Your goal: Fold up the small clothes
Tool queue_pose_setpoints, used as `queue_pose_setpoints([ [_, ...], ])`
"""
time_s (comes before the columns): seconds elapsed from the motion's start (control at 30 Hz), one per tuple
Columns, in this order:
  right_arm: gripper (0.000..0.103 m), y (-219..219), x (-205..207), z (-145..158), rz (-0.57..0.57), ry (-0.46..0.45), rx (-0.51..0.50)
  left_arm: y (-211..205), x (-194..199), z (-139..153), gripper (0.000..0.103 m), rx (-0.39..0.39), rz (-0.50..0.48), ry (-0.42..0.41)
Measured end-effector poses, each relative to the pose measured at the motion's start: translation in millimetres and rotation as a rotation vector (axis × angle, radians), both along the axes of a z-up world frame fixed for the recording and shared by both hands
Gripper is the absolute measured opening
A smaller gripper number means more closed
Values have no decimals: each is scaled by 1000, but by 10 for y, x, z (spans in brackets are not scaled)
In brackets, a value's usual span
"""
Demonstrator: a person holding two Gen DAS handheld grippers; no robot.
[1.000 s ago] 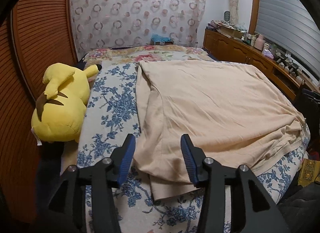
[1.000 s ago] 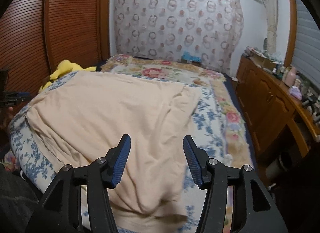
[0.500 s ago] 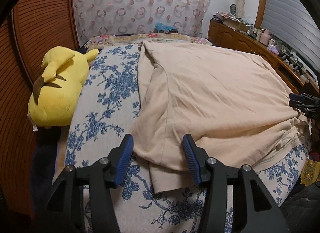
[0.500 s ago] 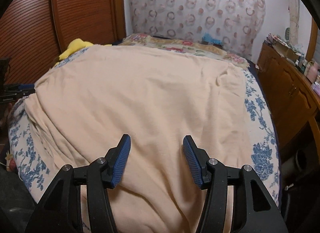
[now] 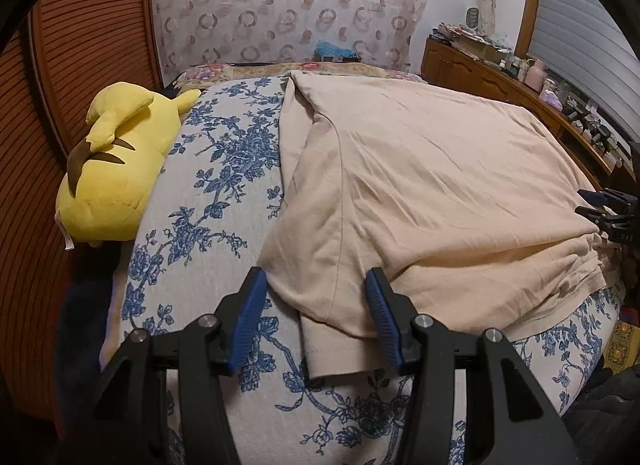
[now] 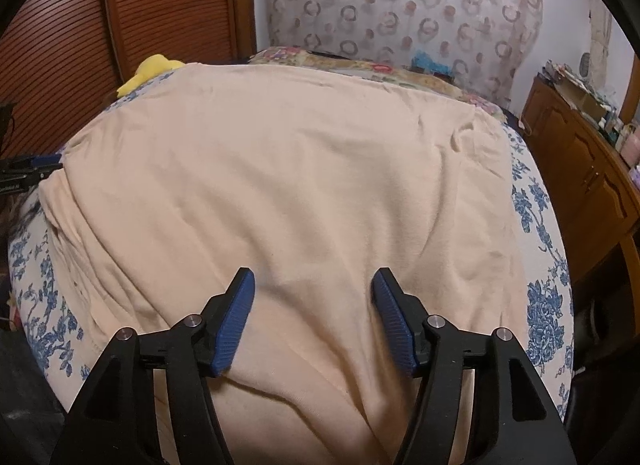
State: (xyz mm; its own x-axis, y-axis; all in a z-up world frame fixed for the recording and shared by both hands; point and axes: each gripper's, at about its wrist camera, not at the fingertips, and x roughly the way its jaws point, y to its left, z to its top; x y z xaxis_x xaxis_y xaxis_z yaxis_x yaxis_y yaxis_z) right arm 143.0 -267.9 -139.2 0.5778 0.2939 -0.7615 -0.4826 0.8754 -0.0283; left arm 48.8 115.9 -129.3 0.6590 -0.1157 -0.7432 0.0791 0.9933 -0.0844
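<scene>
Left wrist view shows the left gripper (image 5: 316,307) released around the shirt (image 5: 420,193) sleeve on the bed (image 5: 208,201), the right gripper (image 6: 312,305) just opening over it, so a shallow pinch could slip.

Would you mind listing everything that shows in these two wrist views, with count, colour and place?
garment: one, beige, spread flat across the bed, a sleeve at its near left corner
bed cover: one, white with blue flowers, under the garment
floral quilt: one, yellowish with pink flowers, at the head of the bed
plush toy: one, yellow with brown stripes, on the bed's left edge by the wooden wall
curtain: one, pale with ring pattern, behind the bed
wooden cabinet: one, brown, along the right wall, cluttered with small items
left gripper: one, black with blue pads, open over the sleeve
right gripper: one, black with blue pads, its jaws have just been opening, over the garment's near edge
</scene>
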Motion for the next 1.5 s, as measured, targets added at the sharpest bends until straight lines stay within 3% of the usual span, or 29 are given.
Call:
queue_pose_setpoints([
  [0.73,65,10,34,-7,-2,-1,4,-22,-67,23,50,-118,-20,12],
  [0.83,65,10,32,-10,-2,-1,5,-60,-77,20,36,-128,-50,6],
  [0.97,65,8,32,-12,-3,-2,5,-79,-60,21,5,-108,-55,3],
  [1.17,65,5,30,-17,-3,-2,5,-72,-105,248,3,-165,-53,-90],
  [1.5,65,-1,25,-23,-3,-2,8,-196,-113,674,2,-186,-107,-212],
])
